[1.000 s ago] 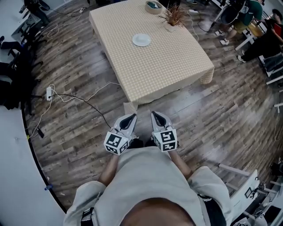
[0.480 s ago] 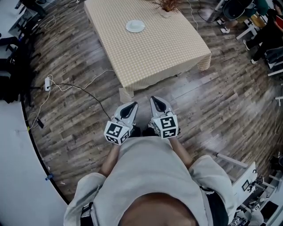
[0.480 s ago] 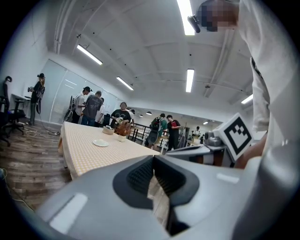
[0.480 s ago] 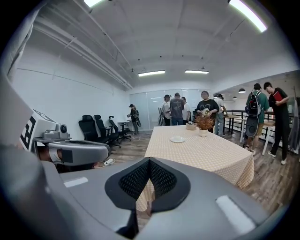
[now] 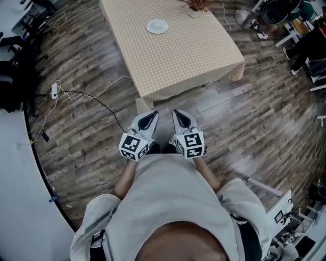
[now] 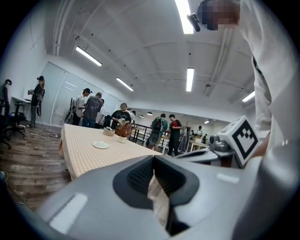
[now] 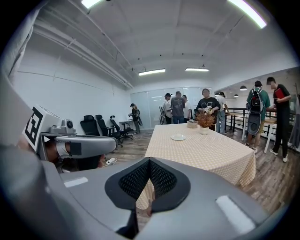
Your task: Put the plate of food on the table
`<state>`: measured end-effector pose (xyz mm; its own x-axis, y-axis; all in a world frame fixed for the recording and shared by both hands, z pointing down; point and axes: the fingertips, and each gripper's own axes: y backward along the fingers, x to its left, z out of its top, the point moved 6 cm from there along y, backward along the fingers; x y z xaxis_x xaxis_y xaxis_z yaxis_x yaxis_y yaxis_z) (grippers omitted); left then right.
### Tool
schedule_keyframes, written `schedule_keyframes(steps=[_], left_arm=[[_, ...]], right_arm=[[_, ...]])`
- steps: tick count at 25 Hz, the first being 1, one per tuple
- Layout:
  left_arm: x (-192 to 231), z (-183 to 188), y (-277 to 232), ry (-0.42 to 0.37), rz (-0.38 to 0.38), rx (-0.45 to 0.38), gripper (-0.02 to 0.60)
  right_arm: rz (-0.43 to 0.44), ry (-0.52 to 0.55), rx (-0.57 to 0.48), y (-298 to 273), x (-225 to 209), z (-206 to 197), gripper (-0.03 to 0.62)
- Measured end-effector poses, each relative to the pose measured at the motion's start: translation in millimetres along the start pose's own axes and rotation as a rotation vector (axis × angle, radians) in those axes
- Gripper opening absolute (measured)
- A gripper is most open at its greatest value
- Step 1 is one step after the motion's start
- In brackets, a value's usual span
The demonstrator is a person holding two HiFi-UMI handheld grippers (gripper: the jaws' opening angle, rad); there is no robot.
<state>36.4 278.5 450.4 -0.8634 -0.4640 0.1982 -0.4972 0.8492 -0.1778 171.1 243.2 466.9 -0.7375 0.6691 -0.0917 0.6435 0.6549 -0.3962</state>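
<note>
The person stands on the wooden floor (image 5: 254,127), a little away from the table (image 5: 188,56), which fills the upper middle of the head view under a checked cloth. Both tools are held close to the chest at the centre of the frame – a posture for walking with nothing to carry, I think. The left gripper (image 5: 149,119) has its jaws pressed together with nothing between them, and the right gripper (image 5: 181,119) is the same. A white plate (image 5: 157,26) already lies on the table near the top edge, well apart from both tools (whether food is on it is too small to tell). Near it, at the very top, stands a vase of dried twigs (image 5: 196,6). So the plate seems either delivered or waiting to be fetched – the views do not decide.
</note>
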Motion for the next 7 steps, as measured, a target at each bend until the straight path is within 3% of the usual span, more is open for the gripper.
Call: schedule_keyframes(steps=[7], left_arm=[[-0.3, 0.3, -5.1, -0.008, -0.003, 0.006, 0.011]], right_arm=[[-0.001, -0.009, 0.006, -1.8, -5.9, -2.8, -0.003]])
